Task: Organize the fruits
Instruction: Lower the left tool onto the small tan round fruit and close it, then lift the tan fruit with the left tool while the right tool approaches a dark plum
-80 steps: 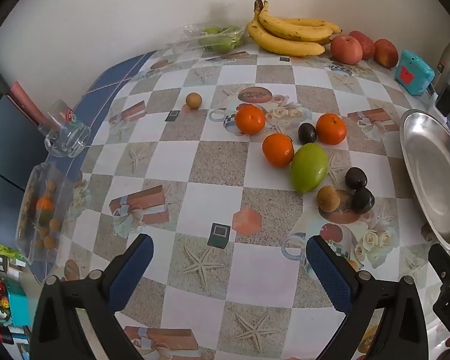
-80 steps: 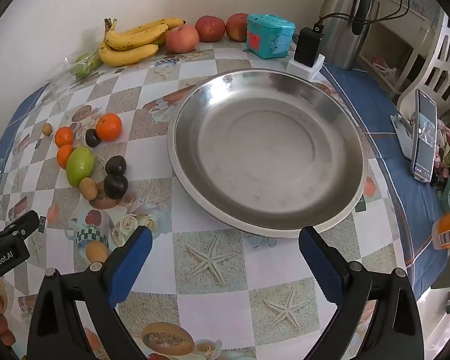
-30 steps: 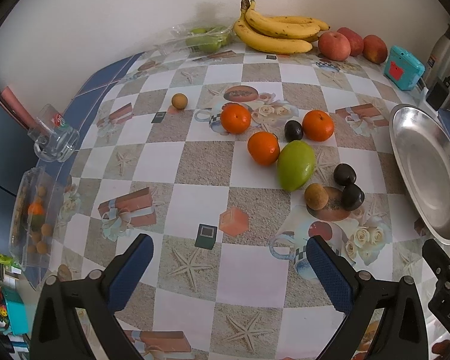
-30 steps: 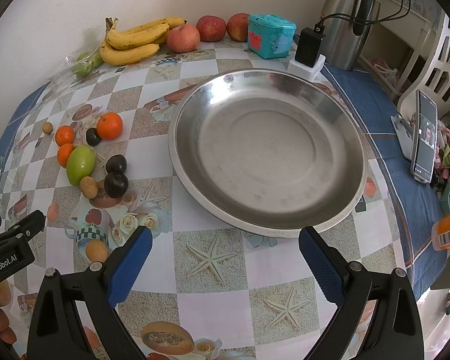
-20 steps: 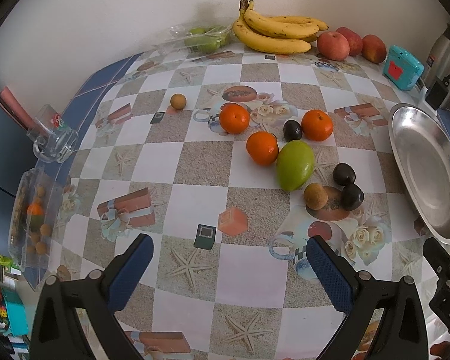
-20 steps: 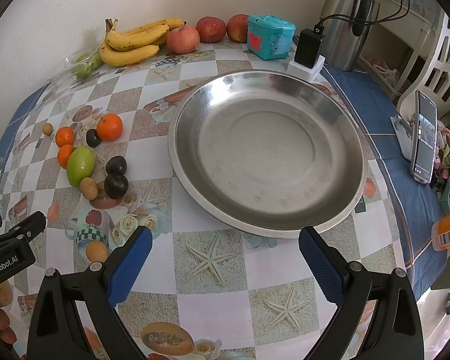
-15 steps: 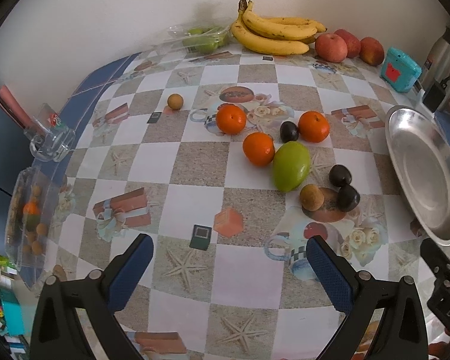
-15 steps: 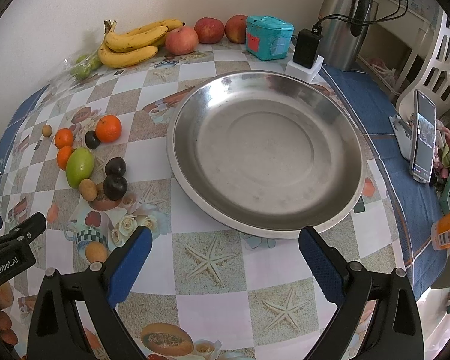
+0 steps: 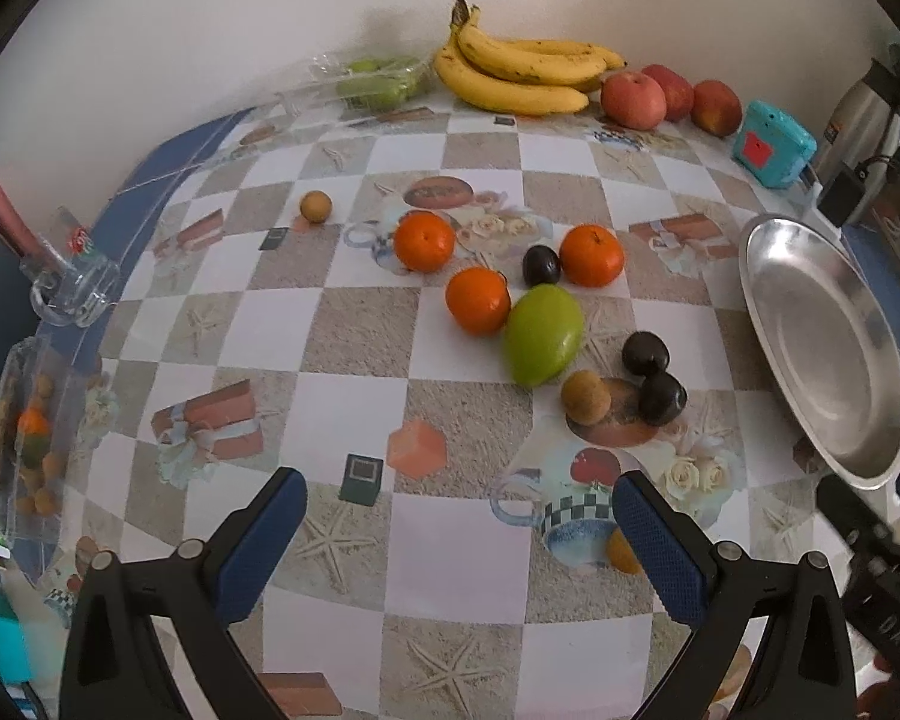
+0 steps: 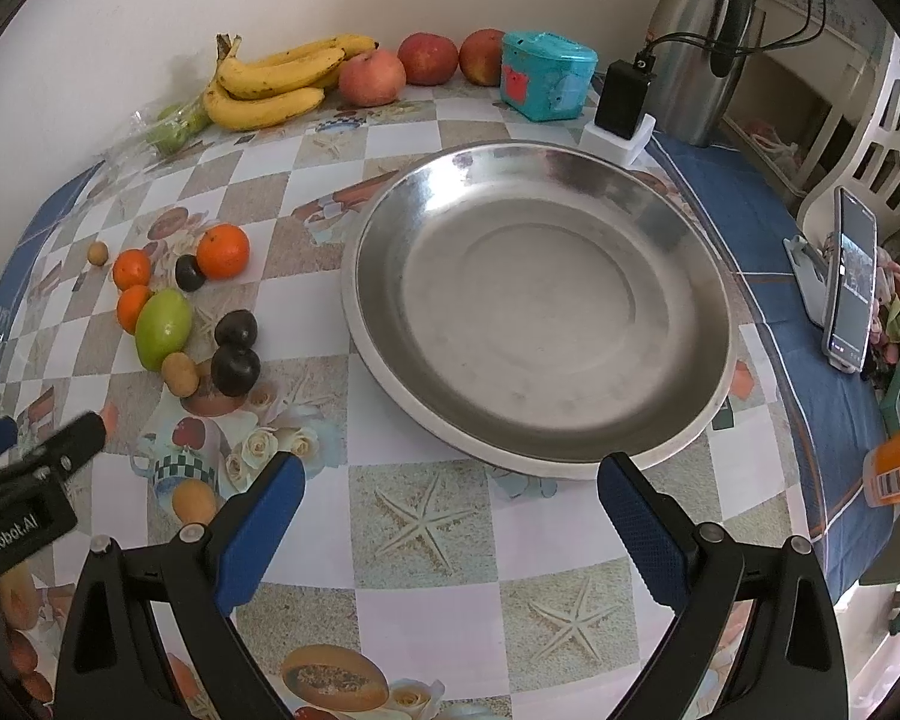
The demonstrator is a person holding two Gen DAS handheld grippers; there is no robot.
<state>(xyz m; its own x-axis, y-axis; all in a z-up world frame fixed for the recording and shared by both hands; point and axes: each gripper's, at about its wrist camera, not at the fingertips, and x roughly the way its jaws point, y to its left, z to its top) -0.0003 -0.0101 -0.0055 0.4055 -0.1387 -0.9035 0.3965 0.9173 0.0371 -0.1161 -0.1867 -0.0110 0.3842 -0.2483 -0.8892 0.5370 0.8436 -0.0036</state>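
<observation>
Fruit is all loose on the table: oranges [image 9: 477, 307], a green mango [image 9: 543, 335] and dark plums [image 9: 645, 353] lie left of the empty steel dish [image 10: 678, 240]. Nothing looks sorted yet. Left gripper [image 9: 459, 531] and right gripper [image 10: 450, 516] hover with fingers spread wide, holding nothing.

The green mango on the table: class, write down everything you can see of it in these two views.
The green mango is a smooth, plain green oval, the largest piece in the loose cluster on the checked tablecloth. It lies on its side, narrow tip toward the camera. An orange sits against its upper left side; whether they touch is unclear. A small brown fruit lies off its tip. No gripper touches it.
</observation>
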